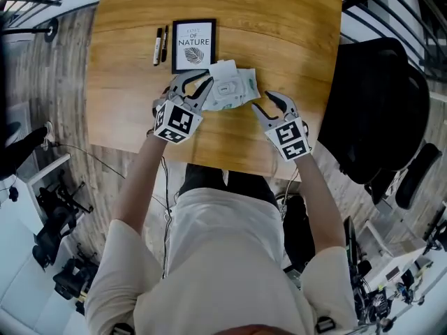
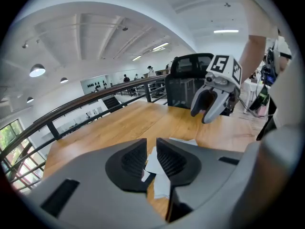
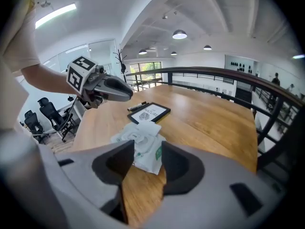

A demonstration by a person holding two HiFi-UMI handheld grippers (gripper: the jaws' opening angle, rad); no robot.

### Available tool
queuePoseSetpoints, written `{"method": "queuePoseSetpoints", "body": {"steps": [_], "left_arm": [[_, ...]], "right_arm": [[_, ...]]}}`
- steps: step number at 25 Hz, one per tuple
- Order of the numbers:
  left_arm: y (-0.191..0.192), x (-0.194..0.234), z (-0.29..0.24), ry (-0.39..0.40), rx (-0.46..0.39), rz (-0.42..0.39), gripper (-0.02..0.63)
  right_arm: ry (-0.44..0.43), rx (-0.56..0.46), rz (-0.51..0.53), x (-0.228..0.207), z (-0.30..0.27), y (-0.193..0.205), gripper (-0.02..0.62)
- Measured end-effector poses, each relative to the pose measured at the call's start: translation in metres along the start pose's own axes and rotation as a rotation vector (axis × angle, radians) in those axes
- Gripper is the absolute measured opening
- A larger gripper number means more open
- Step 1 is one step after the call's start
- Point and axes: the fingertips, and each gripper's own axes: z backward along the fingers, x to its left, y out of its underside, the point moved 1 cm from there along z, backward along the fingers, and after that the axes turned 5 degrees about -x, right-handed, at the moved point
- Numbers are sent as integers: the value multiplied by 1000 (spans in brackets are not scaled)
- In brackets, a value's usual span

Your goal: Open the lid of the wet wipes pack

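There is a big wooden table (image 1: pixel 279 19) with a light brown top and a rounded edge. A white pack of wet wipes (image 1: pixel 234 91) lies flat near the front edge. Its lid (image 1: pixel 223 68) is flipped open and points toward the far side. Just behind the pack lies a picture in a black frame (image 1: pixel 193 45), with a leaf and some words on it. Right beside the frame lie two pens, a black and white one (image 1: pixel 157 46) and a dark one (image 1: pixel 165 43), side by side.
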Motion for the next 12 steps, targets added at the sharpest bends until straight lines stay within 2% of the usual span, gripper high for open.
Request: {"method": "queuePoseSetpoints", "body": {"steps": [7, 12], "left_arm": [[-43, -21, 76, -44, -52, 67, 34], [-66, -33, 134, -65, -101, 144, 17]], "right_arm": [[25, -50, 55, 40, 55, -43, 153], [69, -112, 47, 76, 94, -76, 99]]}}
